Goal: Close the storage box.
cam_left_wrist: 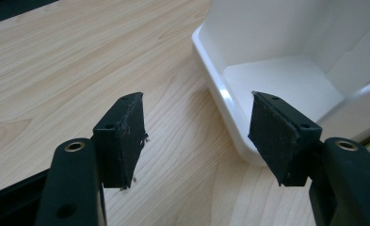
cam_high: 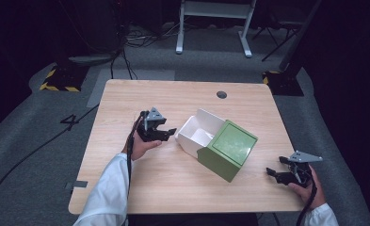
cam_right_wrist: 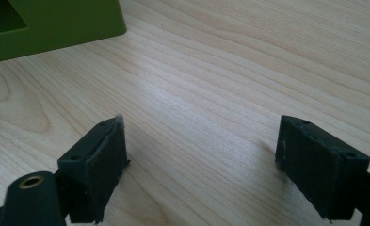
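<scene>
A green box lies on the wooden table, with a white inner drawer pulled out of it toward the upper left. My left gripper hovers just left of the drawer's open end, jaws apart with nothing between them. In the left gripper view the white drawer lies ahead to the right of my left gripper, and its rim passes in front of the right pad. My right gripper rests near the table's right front corner, open and empty. The green box shows at the upper left of the right gripper view, beyond my right gripper.
A round cable hole sits in the table near its far edge. A white desk frame and cables stand on the floor beyond the table.
</scene>
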Motion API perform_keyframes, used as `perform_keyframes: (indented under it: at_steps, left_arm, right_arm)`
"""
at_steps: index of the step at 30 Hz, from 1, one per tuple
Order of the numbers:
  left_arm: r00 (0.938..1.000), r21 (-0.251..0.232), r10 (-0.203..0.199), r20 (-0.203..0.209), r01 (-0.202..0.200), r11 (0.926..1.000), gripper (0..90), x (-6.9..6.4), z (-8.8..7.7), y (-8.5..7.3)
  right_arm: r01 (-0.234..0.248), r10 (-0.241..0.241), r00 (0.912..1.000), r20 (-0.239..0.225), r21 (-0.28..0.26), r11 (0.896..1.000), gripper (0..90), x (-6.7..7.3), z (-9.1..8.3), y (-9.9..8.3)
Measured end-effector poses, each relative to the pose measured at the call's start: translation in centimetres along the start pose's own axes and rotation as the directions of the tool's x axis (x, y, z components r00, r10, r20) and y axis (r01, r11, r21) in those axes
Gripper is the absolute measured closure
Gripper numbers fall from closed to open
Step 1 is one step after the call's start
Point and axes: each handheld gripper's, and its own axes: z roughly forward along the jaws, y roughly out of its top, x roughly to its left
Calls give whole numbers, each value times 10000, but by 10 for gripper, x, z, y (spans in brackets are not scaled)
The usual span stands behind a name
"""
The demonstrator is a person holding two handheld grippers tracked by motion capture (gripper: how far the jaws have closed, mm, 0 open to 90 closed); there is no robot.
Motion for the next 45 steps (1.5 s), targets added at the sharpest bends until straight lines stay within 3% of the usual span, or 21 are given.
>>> perform_keyframes:
  at_steps: [1,9,14,18,22,24,27,33,45]
  left_arm:
    - [9999,-112,-61,80,62,9999,365,-1,4,1]
    - [9992,520,50,385,-70,9986,386,-5,24,2]
    - [9981,869,-128,597,76,9962,436,-6,38,-2]
    - [9928,786,-509,1081,425,9960,463,-3,44,-4]
    - [9816,764,-655,1793,525,9957,556,0,47,-5]
    - [9783,755,-672,1958,532,9957,572,0,48,-5]
    - [9753,790,-566,2136,405,9961,617,-3,51,-4]
    - [9784,808,-366,2032,205,9965,647,-9,53,-1]
    - [9632,748,-67,2688,-139,9971,650,-33,68,8]
  right_arm:
    - [4,-4,10000,2,0,10000,169,0,0,0]
    - [1,-1,10000,17,3,10000,168,0,0,0]
    - [-2,2,10000,16,3,10000,169,0,0,0]
    - [0,0,10000,18,3,10000,169,0,0,0]
    - [0,0,10000,16,4,10000,169,0,0,0]
    - [-6,6,10000,12,6,10000,169,0,0,0]
    - [2,-2,10000,17,1,10000,169,0,0,0]
    - [0,0,10000,15,3,10000,169,0,0,0]
    - [1,-1,10000,18,3,10000,168,0,0,0]
